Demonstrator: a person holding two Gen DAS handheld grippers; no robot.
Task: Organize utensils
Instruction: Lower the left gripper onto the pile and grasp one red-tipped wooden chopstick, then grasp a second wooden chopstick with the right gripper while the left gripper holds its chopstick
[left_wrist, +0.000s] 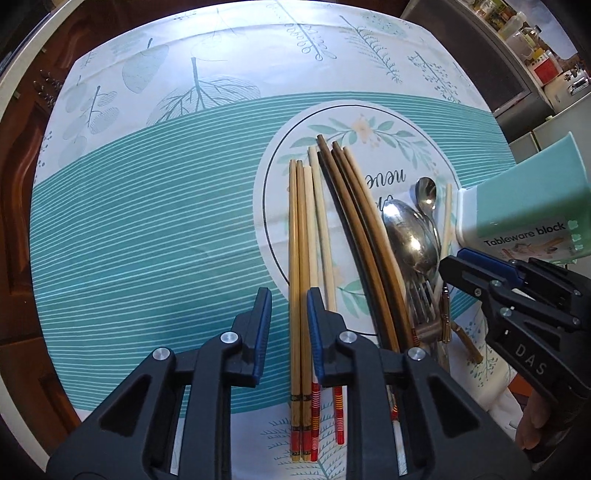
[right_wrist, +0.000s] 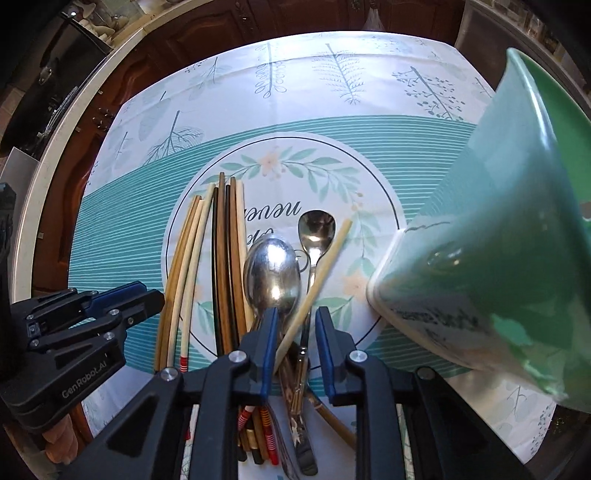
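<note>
Several chopsticks lie side by side on the tablecloth: light bamboo ones (left_wrist: 300, 258) and dark brown ones (left_wrist: 360, 236). Right of them lie metal spoons (left_wrist: 410, 232) and forks (left_wrist: 419, 306). My left gripper (left_wrist: 289, 325) is open and empty, its jaws hovering just over the light chopsticks. My right gripper (right_wrist: 294, 343) is open over the spoons (right_wrist: 273, 273), a single pale chopstick (right_wrist: 317, 284) and the utensil handles; it also shows in the left wrist view (left_wrist: 461, 266). A green tableware holder (right_wrist: 491, 236) lies tipped on its side at the right.
The patterned teal and white tablecloth (left_wrist: 147, 221) covers a round table with dark wooden cabinets behind it. A fridge and shelves with jars (left_wrist: 535, 55) stand at the far right. The left gripper shows in the right wrist view (right_wrist: 122, 299).
</note>
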